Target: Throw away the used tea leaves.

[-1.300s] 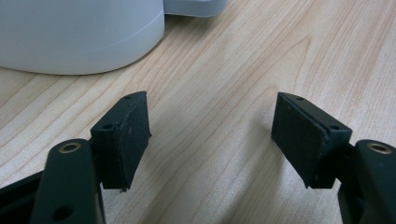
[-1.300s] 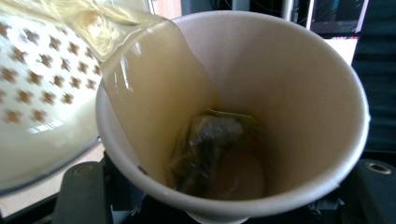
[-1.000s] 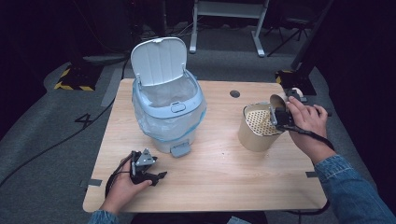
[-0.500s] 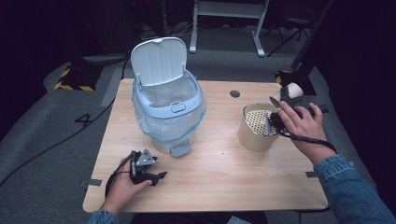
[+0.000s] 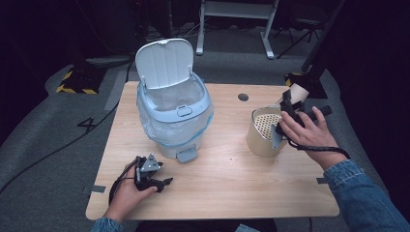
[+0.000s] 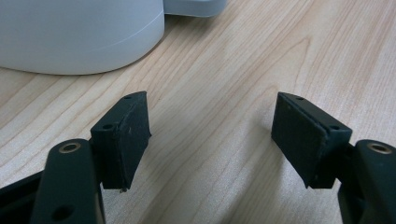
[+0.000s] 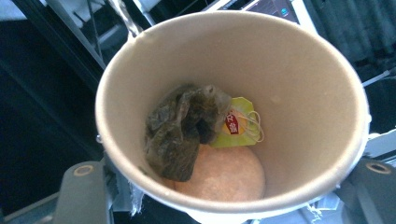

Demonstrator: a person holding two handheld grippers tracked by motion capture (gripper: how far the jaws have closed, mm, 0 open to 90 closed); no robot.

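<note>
One paper cup (image 7: 224,60) clamped in the right gripper (image 5: 290,99), raised just beyond the far rim of the tan perforated-top canister (image 5: 263,140) at the right of the counter (image 5: 232,179). Inside the cup: a sodden tea bag (image 7: 180,126) stuck against the wall, its yellow-green tag (image 7: 236,123) beside it (string coiled on the tag). Left gripper (image 6: 212,135) idle near the front edge, jaws spread wide over bare wood, close to the base of the pale blue pedal bin (image 5: 169,130), lid (image 5: 164,63) up. Step in hand, by the look of it: carrying the cup to be emptied. Next move: bring the mouth over a receptacle, canister or bin (hard to tell which), then tip far enough to free a clinging wet bag.
</note>
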